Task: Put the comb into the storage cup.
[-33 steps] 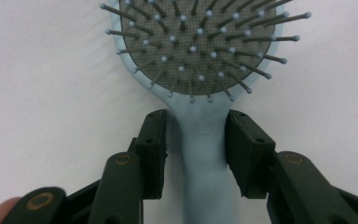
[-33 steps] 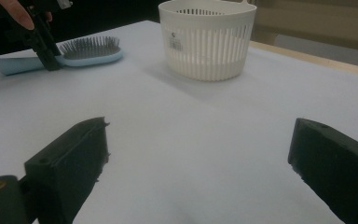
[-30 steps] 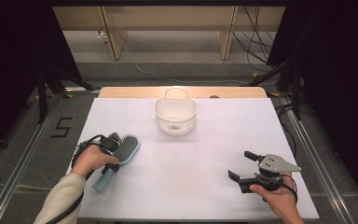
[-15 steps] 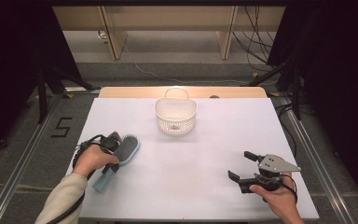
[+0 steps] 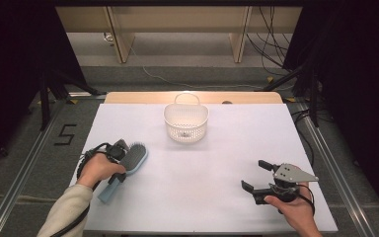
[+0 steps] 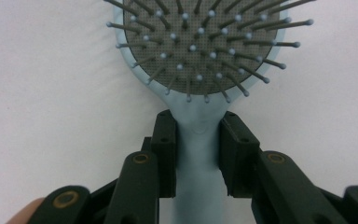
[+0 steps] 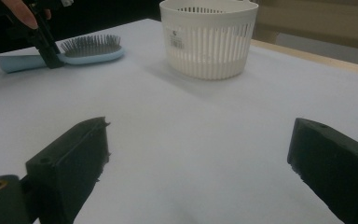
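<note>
A light blue hairbrush [image 5: 136, 158] lies bristles up on the white table [image 5: 202, 197] at the left. My left gripper [image 5: 122, 165] has just been closing with the brush's neck [image 6: 199, 140] between its jaws. Its pads [image 6: 164, 140] now press on both sides of the neck, just below the bristle head [image 6: 200, 42]. My right gripper [image 5: 253, 174] rests near the table's front right, open wide with nothing between its fingers [image 7: 74, 154]. In the right gripper view the hairbrush [image 7: 91, 49] and the left gripper [image 7: 46, 46] lie far off at the upper left.
A white slotted basket [image 5: 186, 121] with a handle stands at the back middle of the table, also seen as the basket [image 7: 209, 42] ahead of my right gripper. A wooden strip [image 5: 128, 97] runs along the far edge. Dark floor and cables surround the table.
</note>
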Demonstrator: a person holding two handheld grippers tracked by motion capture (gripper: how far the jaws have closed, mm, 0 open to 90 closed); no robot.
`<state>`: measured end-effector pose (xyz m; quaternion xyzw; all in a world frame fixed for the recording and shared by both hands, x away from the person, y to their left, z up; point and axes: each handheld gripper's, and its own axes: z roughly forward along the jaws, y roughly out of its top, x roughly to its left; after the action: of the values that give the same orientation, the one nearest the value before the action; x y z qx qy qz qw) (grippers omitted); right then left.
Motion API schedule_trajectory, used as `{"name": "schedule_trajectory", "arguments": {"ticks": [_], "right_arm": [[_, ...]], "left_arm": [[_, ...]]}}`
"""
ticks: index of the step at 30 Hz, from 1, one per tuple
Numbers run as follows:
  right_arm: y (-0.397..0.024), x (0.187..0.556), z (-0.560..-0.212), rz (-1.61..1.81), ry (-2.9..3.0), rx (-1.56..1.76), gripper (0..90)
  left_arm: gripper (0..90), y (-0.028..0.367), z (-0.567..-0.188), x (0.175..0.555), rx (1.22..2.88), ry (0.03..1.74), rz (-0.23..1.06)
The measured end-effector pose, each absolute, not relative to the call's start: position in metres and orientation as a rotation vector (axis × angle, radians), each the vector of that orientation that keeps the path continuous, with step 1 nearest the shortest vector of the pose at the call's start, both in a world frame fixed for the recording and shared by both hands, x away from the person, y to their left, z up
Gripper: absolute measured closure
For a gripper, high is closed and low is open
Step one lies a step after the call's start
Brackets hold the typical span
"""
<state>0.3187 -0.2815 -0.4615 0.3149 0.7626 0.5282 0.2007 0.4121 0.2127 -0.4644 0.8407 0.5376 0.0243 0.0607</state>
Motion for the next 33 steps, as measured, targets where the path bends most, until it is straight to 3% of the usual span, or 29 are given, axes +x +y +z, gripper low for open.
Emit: {"name": "schedule_trajectory", "arguments": {"ticks": [33], "right_arm": [[-0.282,0.319,-0.461,1.485,2.127,0.879,6.0]], "left_arm": [[70.1,0.222,-0.458,0.400,2.465,1.576,0.171]]}}
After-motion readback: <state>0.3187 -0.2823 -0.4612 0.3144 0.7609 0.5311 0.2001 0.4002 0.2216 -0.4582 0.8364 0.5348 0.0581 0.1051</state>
